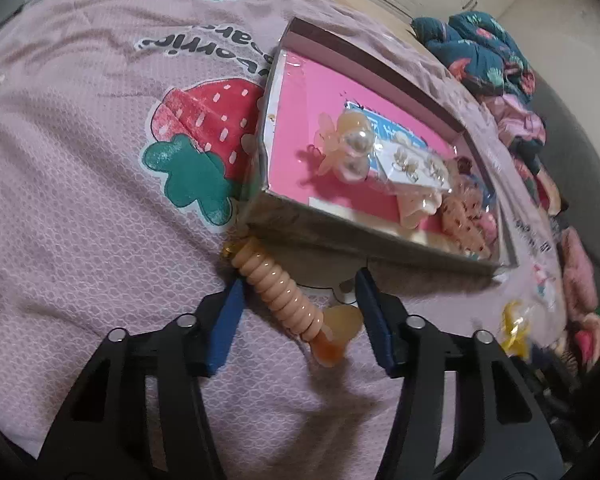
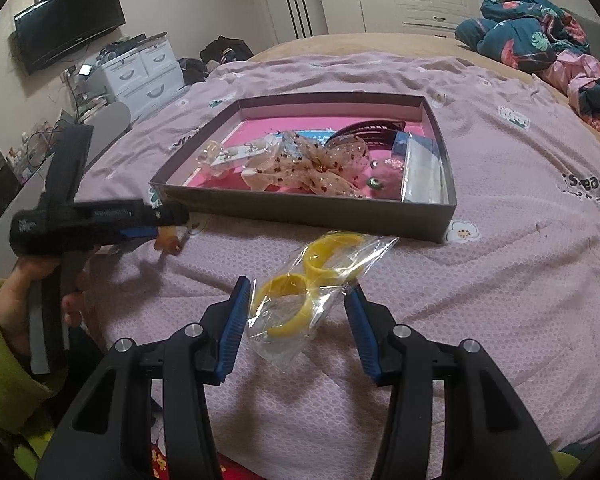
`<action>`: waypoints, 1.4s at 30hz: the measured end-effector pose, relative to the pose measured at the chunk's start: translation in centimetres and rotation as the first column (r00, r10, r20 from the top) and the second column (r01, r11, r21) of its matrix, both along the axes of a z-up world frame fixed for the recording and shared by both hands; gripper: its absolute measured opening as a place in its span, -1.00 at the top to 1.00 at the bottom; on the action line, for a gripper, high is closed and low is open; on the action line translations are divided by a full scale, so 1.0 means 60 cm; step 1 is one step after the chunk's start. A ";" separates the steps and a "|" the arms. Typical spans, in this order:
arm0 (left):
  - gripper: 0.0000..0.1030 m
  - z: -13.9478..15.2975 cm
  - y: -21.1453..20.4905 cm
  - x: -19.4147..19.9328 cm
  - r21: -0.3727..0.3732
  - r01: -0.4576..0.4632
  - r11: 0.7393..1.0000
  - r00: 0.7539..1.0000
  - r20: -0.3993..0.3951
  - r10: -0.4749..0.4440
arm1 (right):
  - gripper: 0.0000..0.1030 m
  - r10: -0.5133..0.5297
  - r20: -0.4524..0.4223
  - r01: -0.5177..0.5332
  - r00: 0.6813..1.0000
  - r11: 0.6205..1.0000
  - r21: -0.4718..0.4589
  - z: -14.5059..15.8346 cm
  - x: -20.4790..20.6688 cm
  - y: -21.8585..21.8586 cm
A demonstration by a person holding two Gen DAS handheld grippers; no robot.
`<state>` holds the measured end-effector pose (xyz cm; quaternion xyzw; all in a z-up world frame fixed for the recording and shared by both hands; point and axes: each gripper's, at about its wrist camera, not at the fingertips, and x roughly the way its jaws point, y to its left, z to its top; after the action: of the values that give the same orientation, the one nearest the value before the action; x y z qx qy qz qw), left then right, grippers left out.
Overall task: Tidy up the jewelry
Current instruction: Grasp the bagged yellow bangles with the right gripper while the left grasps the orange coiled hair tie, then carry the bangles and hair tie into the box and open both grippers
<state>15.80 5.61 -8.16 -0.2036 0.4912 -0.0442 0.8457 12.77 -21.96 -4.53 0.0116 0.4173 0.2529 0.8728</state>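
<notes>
Left tool (image 1: 300, 304) straddles the springy, light coil hair tie (image 1: 278, 290), unclenched; take its middle. Right tool (image 2: 296, 312) released around slippery bagged yellow bangles (image 2: 300, 292).

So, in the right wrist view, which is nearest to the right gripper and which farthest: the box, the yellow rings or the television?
1. Yellow rings, in a clear bag between the jaws of the right gripper.
2. Box, just behind them on the bed.
3. Television, on the far wall, upper left.

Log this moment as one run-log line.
left claw: open around peach spiral hair tie | right claw: open around bagged yellow rings | box: partly filled
</notes>
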 end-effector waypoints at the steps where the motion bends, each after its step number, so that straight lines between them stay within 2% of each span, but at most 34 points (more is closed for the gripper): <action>1: 0.24 0.002 0.001 -0.004 0.009 0.007 1.000 1.000 0.007 -0.007 | 0.09 0.001 0.003 -0.001 1.000 1.000 0.002 0.002 0.000 0.001; 5: 0.50 0.017 0.007 -0.022 0.033 0.029 0.999 0.999 0.034 -0.030 | 0.09 0.016 0.029 -0.016 0.999 1.000 0.012 0.021 0.001 0.008; 8: 0.58 0.023 0.009 -0.035 0.037 0.053 0.998 0.998 0.043 -0.055 | 0.09 0.029 0.052 -0.030 0.998 0.999 0.019 0.037 0.001 0.013; 9: 0.80 0.025 0.010 -0.037 0.030 0.057 0.998 0.997 0.046 -0.058 | 0.09 0.032 0.058 -0.033 0.998 0.999 0.022 0.042 0.001 0.014; 11: 0.80 0.029 0.012 -0.046 -0.005 0.068 0.998 0.996 0.054 -0.067 | 0.09 0.036 0.070 -0.038 0.997 0.999 0.029 0.051 0.003 0.017; 15: 0.80 0.060 0.006 -0.060 -0.008 0.087 0.996 0.991 0.104 -0.086 | 0.09 0.041 0.088 -0.044 0.995 0.998 0.034 0.066 0.006 0.021; 22: 0.80 0.128 -0.015 -0.053 0.026 0.123 0.992 0.973 0.194 -0.126 | 0.09 0.017 0.138 -0.024 0.990 0.998 0.053 0.102 0.022 0.011; 29: 0.80 0.176 -0.041 -0.025 0.083 0.160 0.984 0.956 0.235 -0.175 | 0.09 -0.022 0.191 0.009 0.981 0.997 0.070 0.141 0.049 -0.005; 37: 0.80 0.208 -0.067 0.022 0.128 0.185 0.974 0.939 0.269 -0.213 | 0.09 -0.075 0.225 0.059 0.972 0.995 0.080 0.161 0.093 -0.026; 42: 0.80 0.202 -0.081 0.066 0.143 0.188 0.972 0.940 0.259 -0.220 | 0.09 -0.100 0.207 0.089 0.973 0.994 0.061 0.151 0.139 -0.033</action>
<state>19.77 0.74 3.99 -0.0940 0.3903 -0.1308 0.9065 21.13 -23.94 4.52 0.0273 0.3151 0.2216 0.9224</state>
